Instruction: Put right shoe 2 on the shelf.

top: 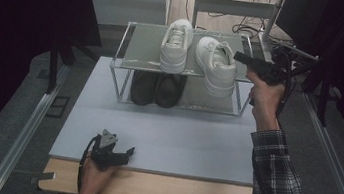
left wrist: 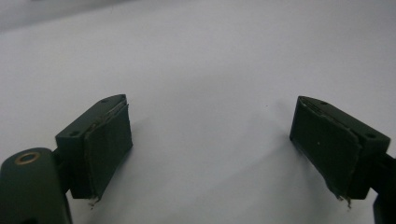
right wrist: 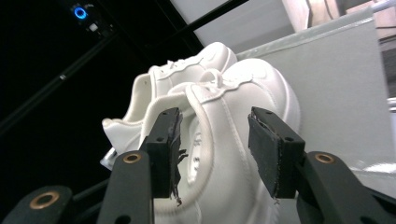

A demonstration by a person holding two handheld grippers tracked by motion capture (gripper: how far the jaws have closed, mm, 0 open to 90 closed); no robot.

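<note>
Atop slatted metal rack (top: pixel 141 47), smooth white sneakers (top: pixel 216 65).

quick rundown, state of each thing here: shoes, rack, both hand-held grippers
right white shoe: on the top shelf, heel hanging over the front edge, turned askew
left white shoe: on the top shelf, upright
black shoes: paired side by side on the lower shelf
shoe rack: standing on the table
right hand-held gripper: open, jaws either side of the right white shoe's heel collar
left hand-held gripper: open, empty, low over the table
</note>
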